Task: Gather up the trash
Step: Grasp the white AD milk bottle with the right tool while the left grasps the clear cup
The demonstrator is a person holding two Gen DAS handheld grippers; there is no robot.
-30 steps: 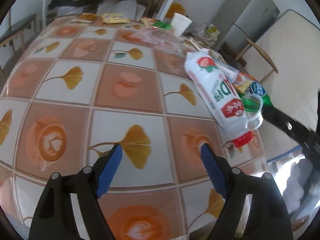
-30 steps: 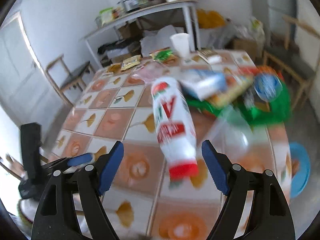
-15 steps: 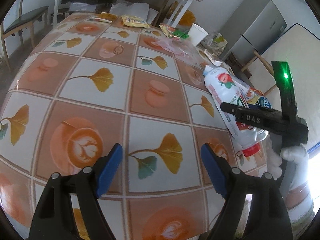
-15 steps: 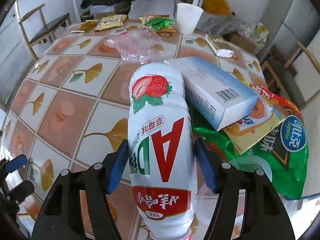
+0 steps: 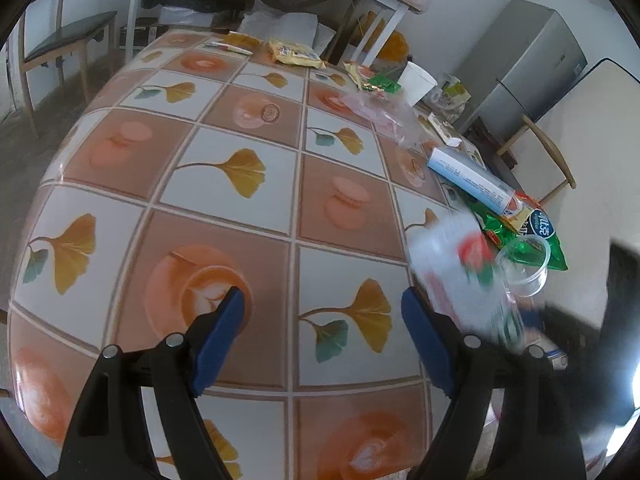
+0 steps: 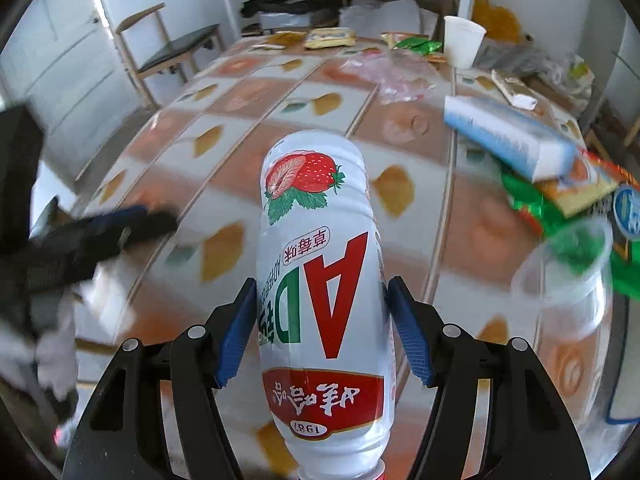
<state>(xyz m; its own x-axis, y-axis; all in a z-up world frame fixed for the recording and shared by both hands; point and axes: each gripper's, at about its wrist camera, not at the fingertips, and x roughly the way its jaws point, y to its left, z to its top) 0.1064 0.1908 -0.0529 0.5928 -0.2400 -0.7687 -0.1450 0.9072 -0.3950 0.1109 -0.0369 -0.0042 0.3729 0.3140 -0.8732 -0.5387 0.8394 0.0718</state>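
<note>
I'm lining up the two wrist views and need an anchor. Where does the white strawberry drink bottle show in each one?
Left wrist: the strawberry drink bottle is a blurred shape at lower right, beside the clear plastic cup.
Right wrist: centre foreground, clamped between the right tool's blue pads.
Shared landmark: the blue-and-white box resting on the green snack bag.

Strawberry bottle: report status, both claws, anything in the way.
Right claw shut on strawberry bottle, lifted off the tiled table. Left claw open, empty. Clear plastic cup close beside the bottle.
</note>
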